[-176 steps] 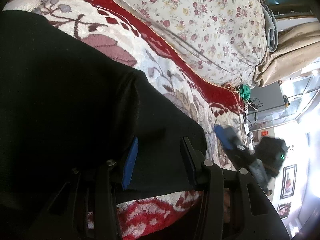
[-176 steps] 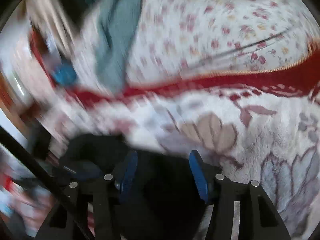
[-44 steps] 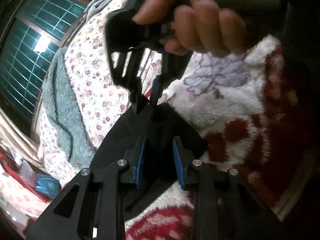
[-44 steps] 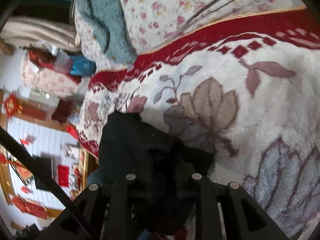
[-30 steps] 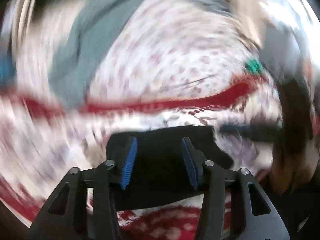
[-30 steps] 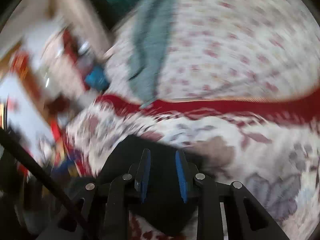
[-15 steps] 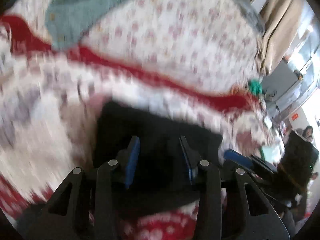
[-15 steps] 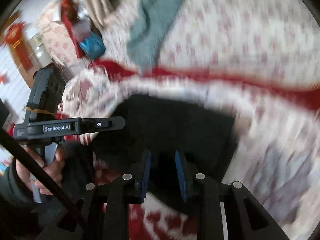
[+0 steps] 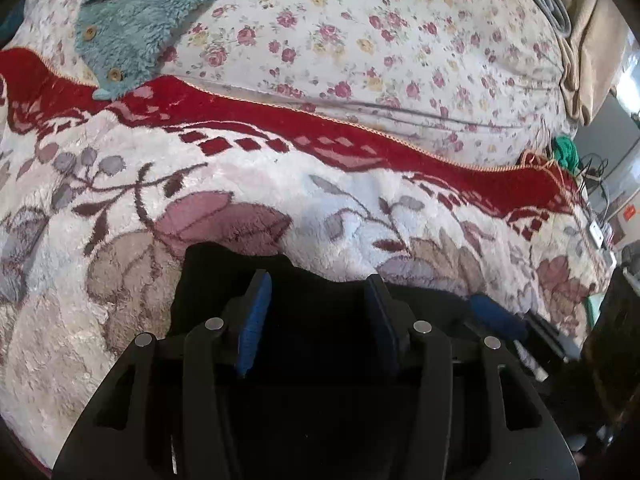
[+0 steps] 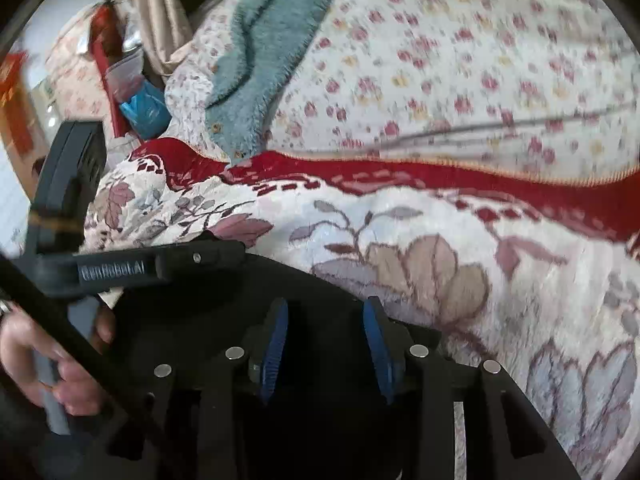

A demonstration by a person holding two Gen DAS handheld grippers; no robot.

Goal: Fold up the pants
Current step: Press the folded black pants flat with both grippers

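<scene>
- We see the black pants (image 9: 320, 344) lying bunched on a plush blanket (image 9: 280, 184) that is white with red borders and leaf patterns
- In the left wrist view the left gripper (image 9: 316, 312) sits low over the pants, its blue pads (image 9: 254, 316) set apart with dark cloth showing in the gap
- Its jaws are opening; the pads do not look pressed into the cloth, so we read it as parted, gripping nothing
- The far edge of the pants rises just past the fingertips, against a pink leaf in the blanket
- To the right in the same view a blue pad of the other gripper lies at the pants' right edge
- In the right wrist view the right gripper (image 10: 324, 340) is also over the pants (image 10: 320, 280), its pads (image 10: 274, 348) a moderate way apart with black cloth between them
- Its jaws are opening too, and we see no pinch on the cloth
- At the left of that view the left gripper (image 10: 160, 266) lies across the pants' near-left corner, a person's hand (image 10: 48, 364) wrapped round its handle
- Behind the blanket lies a quilt (image 9: 400, 40) printed with small roses
- A fuzzy teal garment (image 9: 132, 20) with buttons is draped on the quilt, its lower tip reaching the red border
- The right wrist view is slightly blurred
</scene>
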